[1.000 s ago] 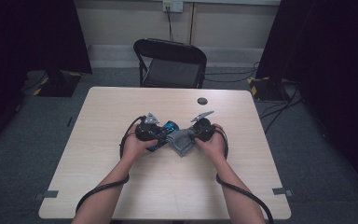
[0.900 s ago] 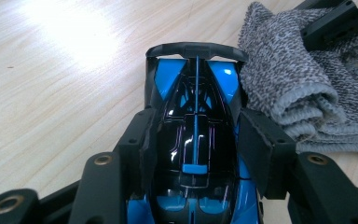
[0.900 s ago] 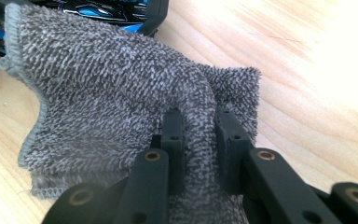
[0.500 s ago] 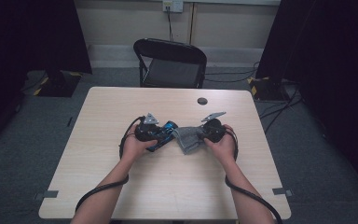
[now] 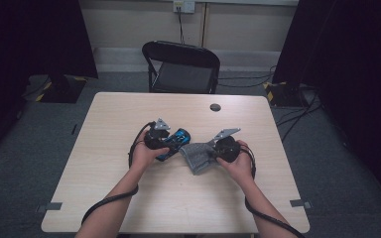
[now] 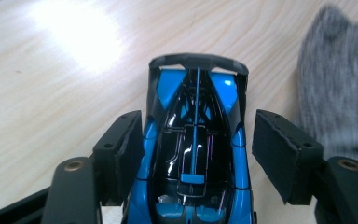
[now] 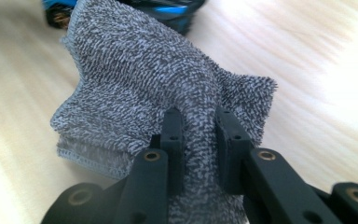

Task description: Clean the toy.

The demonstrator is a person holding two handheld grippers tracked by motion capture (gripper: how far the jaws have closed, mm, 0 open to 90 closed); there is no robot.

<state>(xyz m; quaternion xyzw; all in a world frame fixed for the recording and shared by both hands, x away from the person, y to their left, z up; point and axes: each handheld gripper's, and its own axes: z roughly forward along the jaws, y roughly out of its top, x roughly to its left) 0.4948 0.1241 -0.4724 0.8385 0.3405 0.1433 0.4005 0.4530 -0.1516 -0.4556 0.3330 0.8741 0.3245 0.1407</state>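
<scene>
A blue and black toy car (image 6: 196, 154) rests on the wooden table (image 5: 129, 198). My left gripper (image 6: 198, 119) straddles it, and its jaws have just been opening. The car stands between the pads, and a gap shows on the right side. In the high view the car (image 5: 179, 140) sits just ahead of my left gripper (image 5: 170, 144). My right gripper (image 7: 199, 116) is shut on a fold of a grey terry cloth (image 7: 135, 79), which hangs beside the car (image 7: 168, 9). From above, the cloth (image 5: 197, 154) trails left of my right gripper (image 5: 212, 152).
A black folding chair (image 5: 181, 69) stands behind the table's far edge. A small dark round cap (image 5: 215, 107) sits in the tabletop near that edge. Cables lie on the floor at the right. The cloth's edge (image 6: 340, 88) lies to the right of the car.
My right gripper has carried the grey cloth to the right, off the car. The left hand has stayed put beside the car.
</scene>
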